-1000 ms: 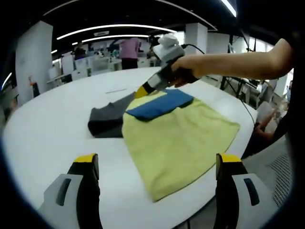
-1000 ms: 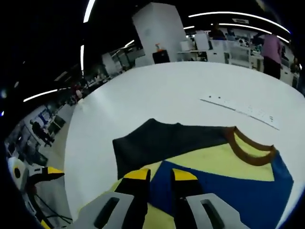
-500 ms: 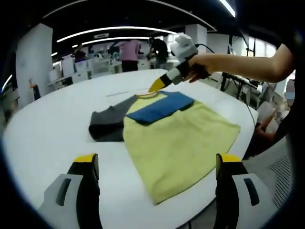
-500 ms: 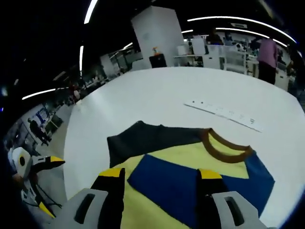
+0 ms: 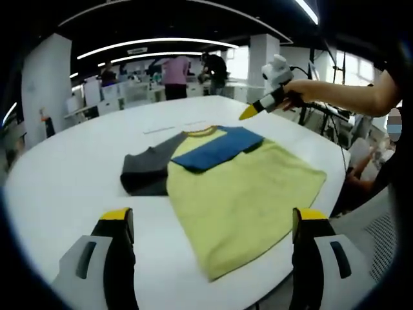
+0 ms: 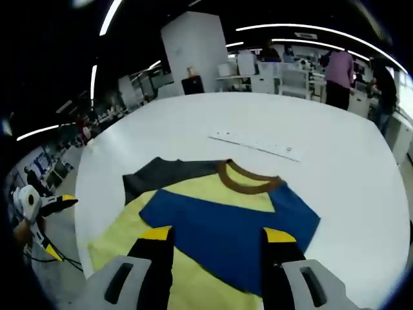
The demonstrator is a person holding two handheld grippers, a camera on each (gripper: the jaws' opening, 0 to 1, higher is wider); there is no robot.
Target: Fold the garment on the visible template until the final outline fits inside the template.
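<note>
A T-shirt (image 5: 245,194) lies flat on the white round table (image 5: 64,174), its yellow body toward me. Its blue sleeve (image 5: 216,147) is folded over the chest, and the grey sleeve (image 5: 145,171) sticks out to the left. The brown collar (image 6: 248,184) faces away. My left gripper (image 5: 213,219) hangs open at the near table edge, short of the hem. My right gripper (image 6: 218,236) is open above the blue sleeve (image 6: 226,219), holding nothing. From the left gripper view the right gripper (image 5: 248,113) is raised off the cloth in a person's hand.
A thin white strip with marks (image 6: 255,143) lies on the table beyond the collar. The table edge (image 5: 335,161) runs close to the shirt's right side. People stand at desks (image 5: 174,74) far behind. The left gripper (image 6: 61,226) appears beyond the table's left rim.
My right gripper opened and let go of the blue sleeve, then rose up and away from the shirt. The sleeve stays folded on the chest. The left gripper held still.
</note>
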